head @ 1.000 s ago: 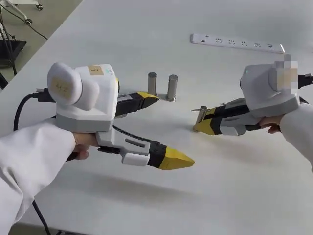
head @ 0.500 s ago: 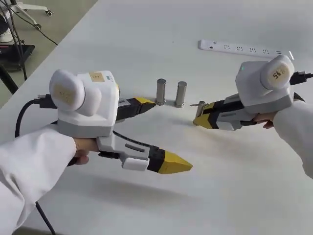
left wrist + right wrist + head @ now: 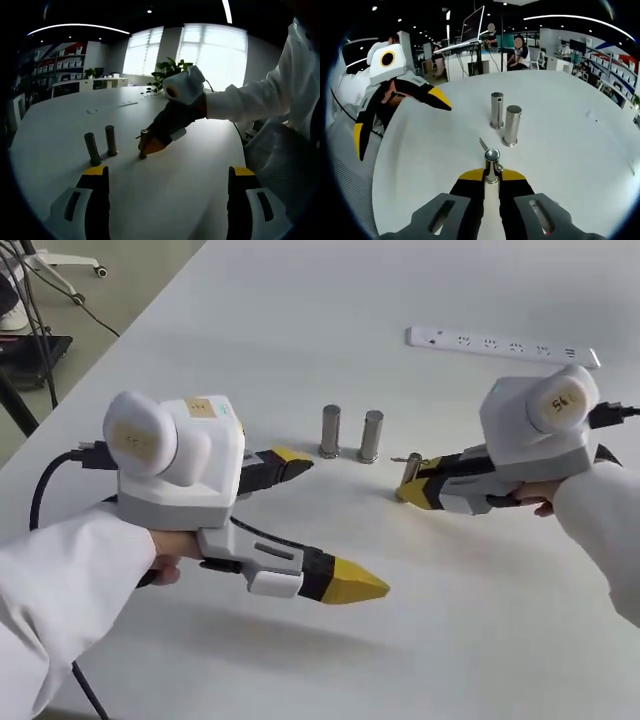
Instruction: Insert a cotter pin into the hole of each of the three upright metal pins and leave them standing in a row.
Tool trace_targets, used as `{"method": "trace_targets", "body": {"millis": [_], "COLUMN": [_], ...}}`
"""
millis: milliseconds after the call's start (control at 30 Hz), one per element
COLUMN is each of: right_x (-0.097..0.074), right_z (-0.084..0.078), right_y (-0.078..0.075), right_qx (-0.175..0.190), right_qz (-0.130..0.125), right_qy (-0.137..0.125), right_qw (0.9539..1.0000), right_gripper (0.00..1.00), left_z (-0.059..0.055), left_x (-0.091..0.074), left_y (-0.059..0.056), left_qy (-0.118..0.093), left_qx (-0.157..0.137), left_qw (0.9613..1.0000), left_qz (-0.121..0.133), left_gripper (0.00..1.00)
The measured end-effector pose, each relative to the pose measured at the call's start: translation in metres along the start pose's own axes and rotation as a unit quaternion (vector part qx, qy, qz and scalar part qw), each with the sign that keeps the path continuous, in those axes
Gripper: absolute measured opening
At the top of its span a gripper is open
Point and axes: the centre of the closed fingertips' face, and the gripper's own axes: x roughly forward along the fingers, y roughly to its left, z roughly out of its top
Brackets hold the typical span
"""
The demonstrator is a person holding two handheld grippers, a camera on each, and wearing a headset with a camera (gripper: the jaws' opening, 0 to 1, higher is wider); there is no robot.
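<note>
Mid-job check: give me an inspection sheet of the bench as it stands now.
Surface: white table, plain.
Job's things: first pin and second pin upright, side by side, no cotter pin seen in them; third pin upright, cotter pin through its top.
Clutter: power strip on the far side.
Grippers: left gripper open, apart from the pins; right gripper shut on the third pin.
Cables: black cable runs from the left gripper.
Surroundings: windows, plant.
</note>
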Motion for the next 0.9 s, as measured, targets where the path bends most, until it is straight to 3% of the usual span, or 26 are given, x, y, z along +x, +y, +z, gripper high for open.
{"method": "trace_targets", "body": {"millis": [67,200,333,433,567,633,767,900], "right_x": [0.0,0.0,0.001,0.001,-0.001,-0.004,-0.014,-0.037], "right_z": [0.001,0.003,0.003,0.004,0.005,0.01,0.007,0.013], "right_y": [0.005,0.001,0.002,0.002,0.008,0.013,0.012,0.015], "right_qx": [-0.009,0.019,0.019,0.032,0.022,0.04,0.028,0.028], "right_qz": [-0.001,-0.014,-0.018,-0.014,-0.009,-0.001,-0.009,-0.01], "right_qy": [0.002,0.002,-0.002,-0.007,-0.01,-0.022,-0.019,-0.031], "right_qw": [1.0,0.9997,0.9997,0.9994,0.9997,0.999,0.9994,0.9991], "right_gripper": [0.04,0.04,0.04,0.05,0.1,0.15,0.19,0.25], "left_z": [0.001,0.003,0.003,0.003,0.001,0.001,0.002,0.005], "left_x": [0.001,0.002,0.003,0.004,0.004,0.004,0.002,-0.003], "left_y": [0.001,0.001,-0.001,-0.002,-0.001,0.0,0.002,0.003], "left_qy": [-0.005,-0.008,-0.008,-0.006,-0.002,-0.002,-0.004,-0.006], "left_qx": [-0.002,-0.007,-0.01,-0.009,-0.016,-0.017,-0.019,-0.018], "left_qw": [1.0,0.9999,0.9999,0.9999,0.9999,0.9998,0.9998,0.9998], "left_qz": [0.004,0.003,-0.001,-0.003,0.0,0.001,0.006,0.009], "left_gripper": [0.99,0.99,0.99,0.99,0.99,0.99,0.99,0.99]}}
